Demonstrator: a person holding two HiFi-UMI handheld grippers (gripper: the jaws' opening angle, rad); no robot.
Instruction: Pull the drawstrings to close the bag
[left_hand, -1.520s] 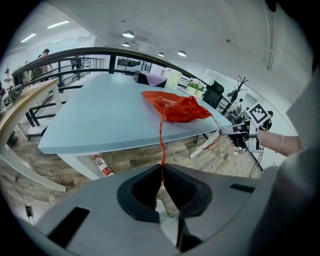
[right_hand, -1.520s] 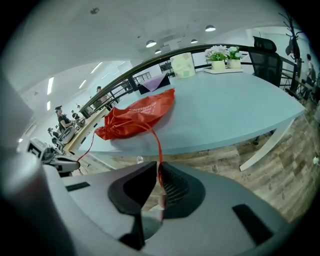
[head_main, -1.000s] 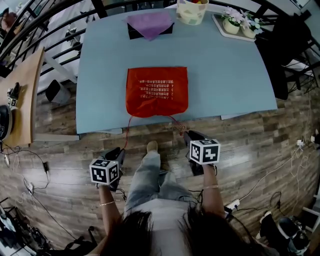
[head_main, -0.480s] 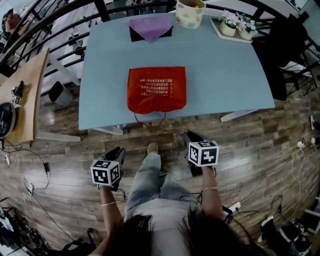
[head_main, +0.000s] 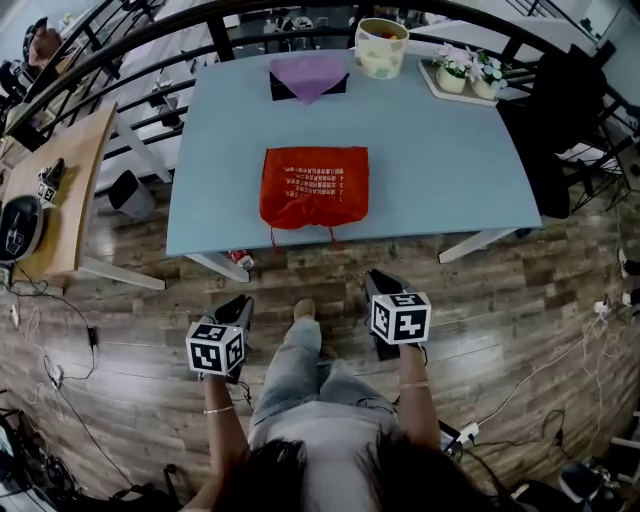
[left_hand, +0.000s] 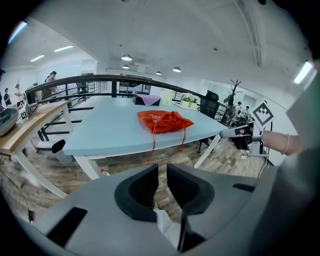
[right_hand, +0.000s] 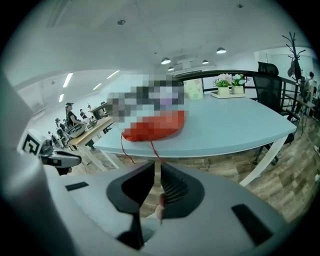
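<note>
Red bag (head_main: 314, 186) lies flat on the blue table (head_main: 440, 170), near its 6 o'clock edge, with both drawstrings (head_main: 272, 238) dangling loose over that edge.
Its contents cannot be told. At its 12 o'clock a cup (head_main: 381, 47) holds something reddish, and at 2 o'clock a tray (head_main: 440, 89) carries two flower pots (head_main: 452, 78). The left gripper (left_hand: 162, 168) has just been closing to a narrow slot and grasps nothing. The right gripper (right_hand: 157, 164) is slightly parted and also released. Both are well apart from the strings.
</note>
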